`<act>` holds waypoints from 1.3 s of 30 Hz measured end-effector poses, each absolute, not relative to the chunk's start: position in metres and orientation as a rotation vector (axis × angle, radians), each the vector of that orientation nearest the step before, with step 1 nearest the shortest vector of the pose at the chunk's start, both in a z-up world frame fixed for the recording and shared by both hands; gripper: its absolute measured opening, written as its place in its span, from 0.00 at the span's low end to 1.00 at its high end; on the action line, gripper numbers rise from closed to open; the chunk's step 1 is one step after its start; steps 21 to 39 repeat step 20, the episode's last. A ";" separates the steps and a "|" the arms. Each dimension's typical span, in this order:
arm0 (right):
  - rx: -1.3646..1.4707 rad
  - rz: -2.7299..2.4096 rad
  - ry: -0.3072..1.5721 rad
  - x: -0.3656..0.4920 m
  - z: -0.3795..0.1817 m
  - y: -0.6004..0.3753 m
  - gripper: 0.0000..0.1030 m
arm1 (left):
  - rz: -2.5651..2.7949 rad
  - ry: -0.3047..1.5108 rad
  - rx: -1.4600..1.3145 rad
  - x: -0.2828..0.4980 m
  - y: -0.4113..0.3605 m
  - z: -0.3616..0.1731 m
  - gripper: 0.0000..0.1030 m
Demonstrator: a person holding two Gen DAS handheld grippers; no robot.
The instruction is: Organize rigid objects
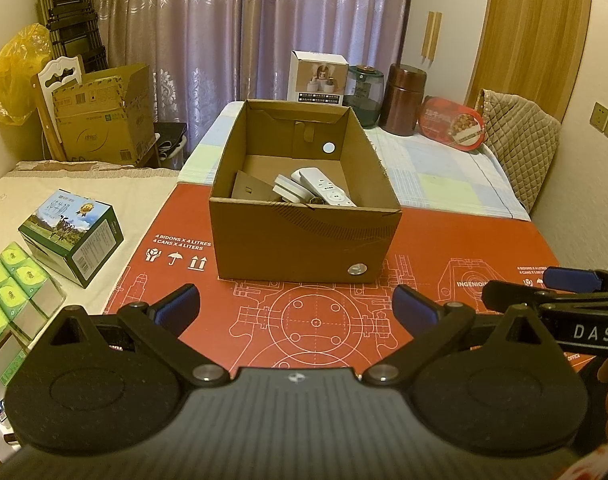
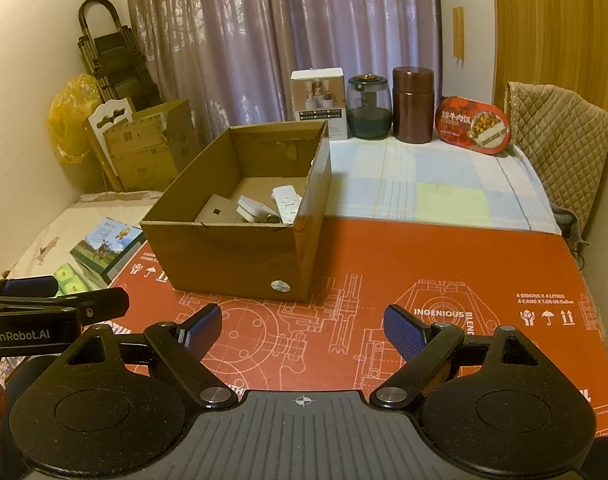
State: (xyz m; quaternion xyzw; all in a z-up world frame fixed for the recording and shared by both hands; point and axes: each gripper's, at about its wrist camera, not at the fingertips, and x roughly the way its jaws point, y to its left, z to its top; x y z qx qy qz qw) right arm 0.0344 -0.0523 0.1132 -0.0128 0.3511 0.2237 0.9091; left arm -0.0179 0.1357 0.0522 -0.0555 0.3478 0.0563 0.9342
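Note:
An open brown cardboard box (image 1: 304,240) (image 2: 231,256) stands on a red printed cardboard sheet (image 1: 316,320) (image 2: 424,264). Inside it lie a white remote control (image 1: 326,190) (image 2: 287,204), a white flat block (image 1: 289,190) (image 2: 251,210) and a folded piece of cardboard (image 1: 249,188) (image 2: 217,210). My left gripper (image 1: 295,308) hovers open over the sheet just in front of the box, with nothing between its blue pads. My right gripper (image 2: 301,330) is open too, empty, to the right of the box's front corner.
At the far end stand a white carton (image 1: 319,76), a green glass jar (image 1: 363,94), a brown canister (image 1: 404,100) and a red meal box (image 1: 452,122). A green milk carton (image 1: 71,236) and green tissue packs (image 1: 11,284) lie left. A quilted chair back (image 1: 520,148) is right.

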 end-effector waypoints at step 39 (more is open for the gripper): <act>-0.024 0.463 0.725 0.032 0.113 -0.052 0.83 | 0.109 0.710 -0.132 -0.017 0.139 0.053 0.98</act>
